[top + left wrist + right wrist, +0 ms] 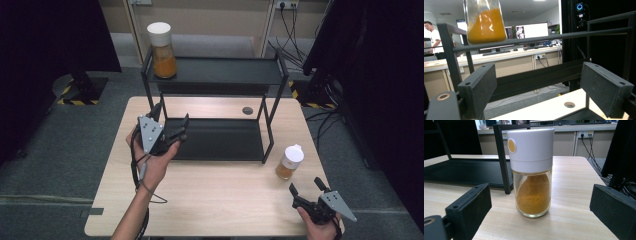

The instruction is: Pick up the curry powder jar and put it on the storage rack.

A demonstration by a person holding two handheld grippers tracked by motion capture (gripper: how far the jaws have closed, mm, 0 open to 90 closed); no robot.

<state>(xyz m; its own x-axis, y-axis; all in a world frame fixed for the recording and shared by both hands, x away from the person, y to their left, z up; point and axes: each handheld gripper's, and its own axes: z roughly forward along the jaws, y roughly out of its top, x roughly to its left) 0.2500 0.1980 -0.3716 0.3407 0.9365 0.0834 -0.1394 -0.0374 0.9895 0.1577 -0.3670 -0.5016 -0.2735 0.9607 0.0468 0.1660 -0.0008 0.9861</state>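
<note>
Jar [531, 172] of orange powder, white cap unlettered, stands on table [579, 195].

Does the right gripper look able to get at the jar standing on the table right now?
Probably yes. The right gripper is open and lined up on the jar, which stands upright on bare table beside the rack leg, with nothing between.

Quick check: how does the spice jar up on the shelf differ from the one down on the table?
The glass jar on the black rack's top shelf is taller than the white-capped glass jar on the wooden table. The shelf jar sits at the rack's back left corner; the table jar stands right of the rack, in front of the right tongs. Both stand upright, with white caps and orange powder.
</note>
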